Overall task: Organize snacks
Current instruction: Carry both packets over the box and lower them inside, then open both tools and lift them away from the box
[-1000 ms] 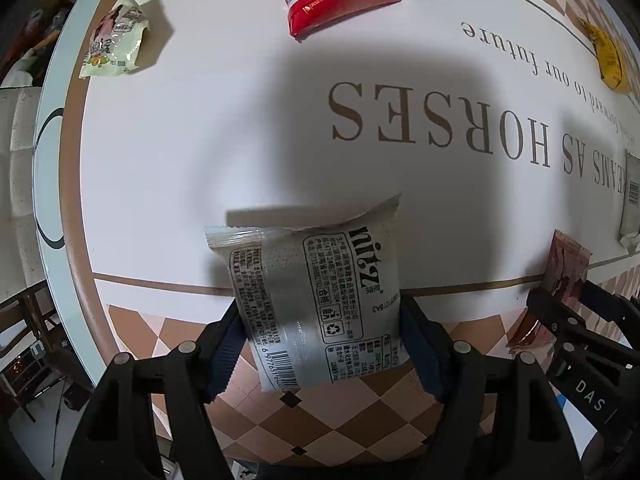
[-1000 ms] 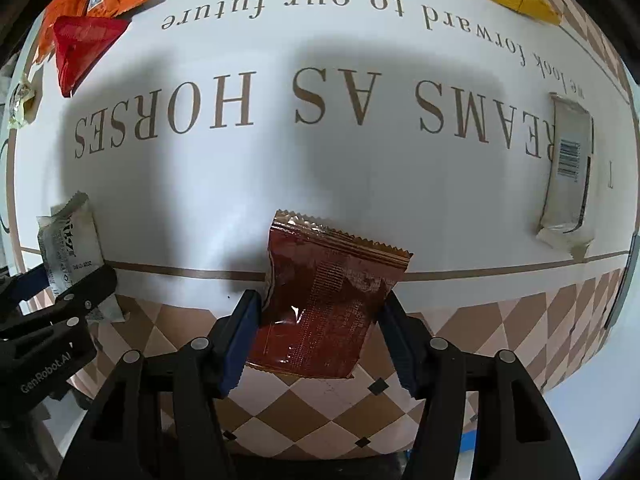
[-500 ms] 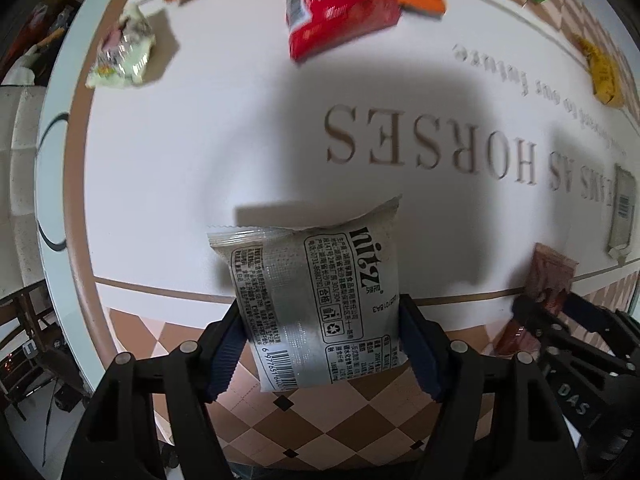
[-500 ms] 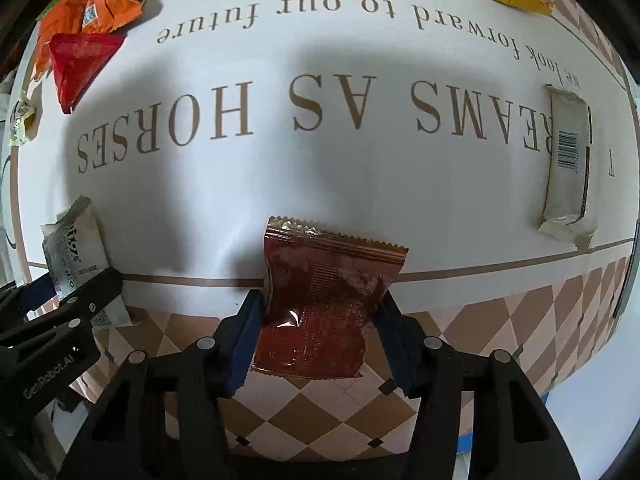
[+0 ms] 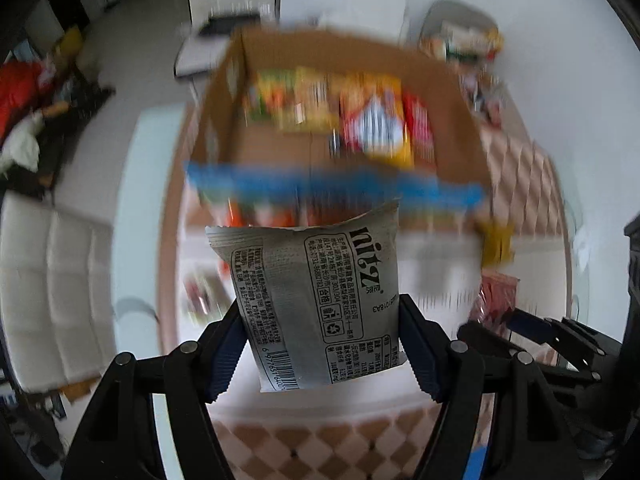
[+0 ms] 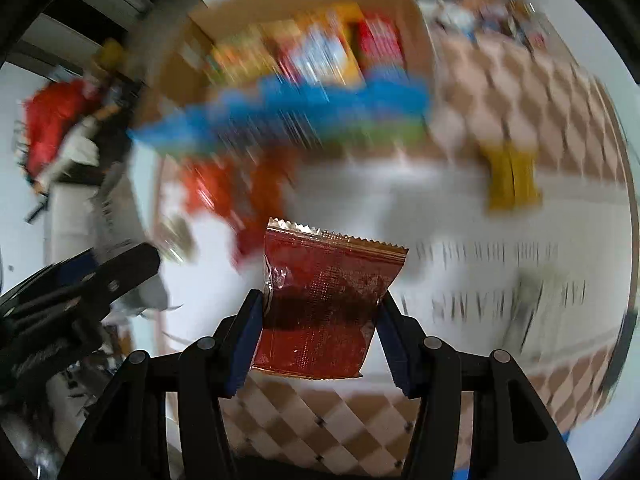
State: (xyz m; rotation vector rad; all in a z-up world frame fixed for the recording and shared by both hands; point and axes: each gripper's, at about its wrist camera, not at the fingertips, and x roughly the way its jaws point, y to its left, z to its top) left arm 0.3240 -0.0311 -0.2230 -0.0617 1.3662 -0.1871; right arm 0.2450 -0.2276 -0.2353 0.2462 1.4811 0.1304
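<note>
Label "nitz" on grey packet (image 5: 316, 304) | left claw (image 5: 320, 344) gripping

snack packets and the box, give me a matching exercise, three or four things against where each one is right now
Things:
1. grey packet
2. dark red packet
3. yellow packet
4. cardboard box

Places:
a. lying on the table
b. between the right gripper's pads
c. at the table's far end, snacks inside
d. between the left gripper's pads

Pairs: 1-d, 2-b, 3-a, 4-c
</note>
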